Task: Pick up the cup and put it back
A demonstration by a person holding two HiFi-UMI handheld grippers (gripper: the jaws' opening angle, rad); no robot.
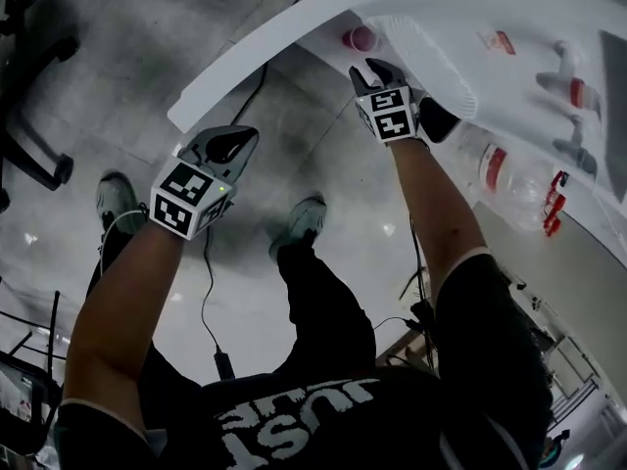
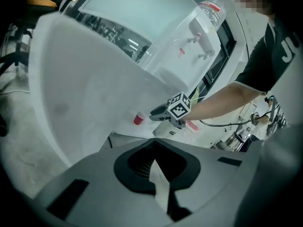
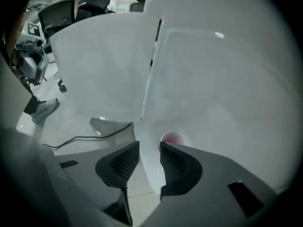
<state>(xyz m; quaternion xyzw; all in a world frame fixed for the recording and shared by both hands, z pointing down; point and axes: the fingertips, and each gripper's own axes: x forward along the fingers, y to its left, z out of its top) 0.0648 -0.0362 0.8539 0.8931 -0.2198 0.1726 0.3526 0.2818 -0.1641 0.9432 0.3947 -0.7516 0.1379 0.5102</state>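
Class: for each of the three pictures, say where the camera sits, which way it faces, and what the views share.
Head view: on the person's head, facing steeply down at the floor and table edge; both forearms, legs, shoes, left gripper and right gripper show.
Left gripper view: on the left gripper, facing across to the table; the person's right arm and chest show.
Right gripper view: on the right gripper, facing down over the table edge; its parted jaws show.
Shared: all three show the red cup.
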